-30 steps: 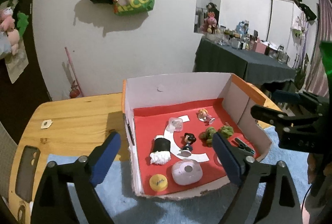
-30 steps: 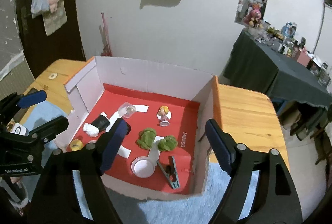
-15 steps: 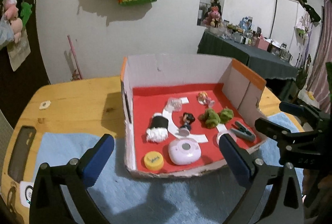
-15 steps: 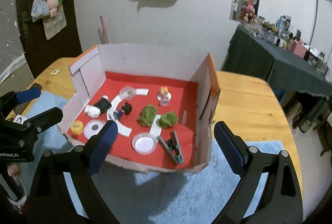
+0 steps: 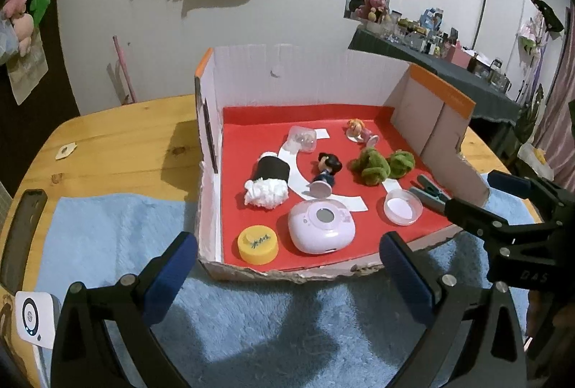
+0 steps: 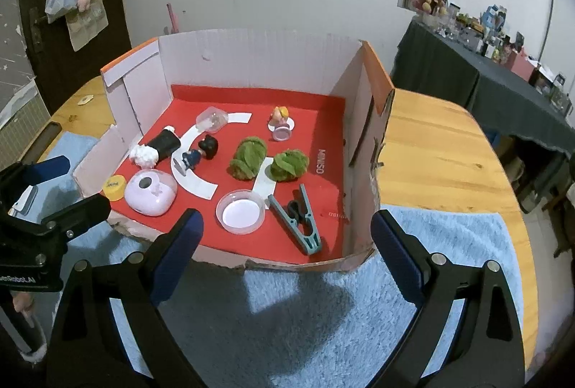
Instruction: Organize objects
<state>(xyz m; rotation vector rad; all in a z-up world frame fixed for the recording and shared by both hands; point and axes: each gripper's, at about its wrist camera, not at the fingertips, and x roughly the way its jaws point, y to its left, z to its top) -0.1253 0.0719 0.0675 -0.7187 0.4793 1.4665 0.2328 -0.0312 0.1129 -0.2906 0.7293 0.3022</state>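
Observation:
A cardboard box (image 5: 305, 79) with a red floor stands on the table. Inside lie a pink round case (image 5: 321, 226), a yellow cap (image 5: 258, 243), a black-and-white roll (image 5: 267, 181), two figurines (image 5: 325, 172), two green fuzzy balls (image 6: 248, 156), a clear dish (image 6: 240, 212) and a teal clip (image 6: 296, 219). My left gripper (image 5: 285, 244) hovers open just before the box's torn front edge, nothing between its fingers. My right gripper (image 6: 286, 219) is open too, in front of the dish and clip, holding nothing.
The box rests partly on a fluffy blue mat (image 5: 251, 323) spread over the wooden table (image 5: 125, 136). A dark phone (image 5: 21, 237) and a small white device (image 5: 32, 318) lie at the table's left edge. A dark-clothed table (image 6: 503, 89) stands behind on the right.
Both grippers have sunk toward the mat and drawn back from the box. Their jaws have spread wider. The items in the box have not moved.

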